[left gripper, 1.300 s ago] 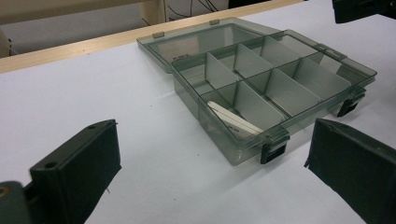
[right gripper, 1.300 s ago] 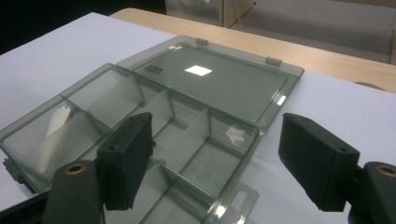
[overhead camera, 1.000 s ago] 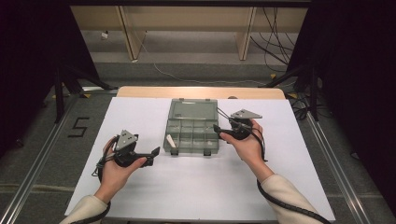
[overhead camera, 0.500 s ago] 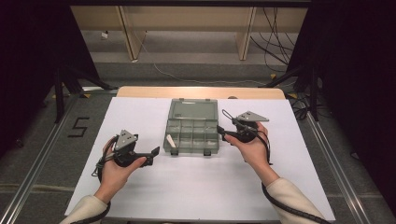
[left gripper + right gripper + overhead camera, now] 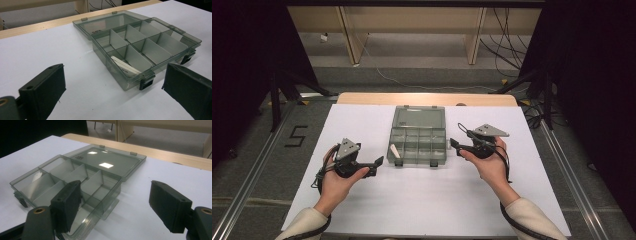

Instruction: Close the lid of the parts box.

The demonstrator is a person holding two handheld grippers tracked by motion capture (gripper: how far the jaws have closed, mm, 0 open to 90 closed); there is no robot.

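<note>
A white-covered counter (image 5: 427, 200) with a pale wooden far edge stands on a grey floor between dark curtains. At its middle lies a smoke-grey compartment box (image 5: 418, 141), its lid (image 5: 419, 118) folded flat open toward the far side and its white dividers exposed. One cream-coloured strip (image 5: 395, 151) leans in the near-left compartment, close to the front wall (image 5: 124, 67). My left gripper (image 5: 377, 162) hovers just beside the box's near-left corner, jaws spread wide and holding nothing. My right gripper (image 5: 454, 144) sits near the box's right wall, jaws likewise spread and empty; in the right gripper view one jaw overlaps the box's near corner, though I cannot tell whether it touches. The work in hand appears to be handling this box or its strip. Risks from here, as I judge them: the light box may skid on the smooth sheet if either gripper pushes a wall rather than pinching it; a jaw may catch a front latch (image 5: 145, 83); and the thin strip may slip from a shallow pinch.
</note>
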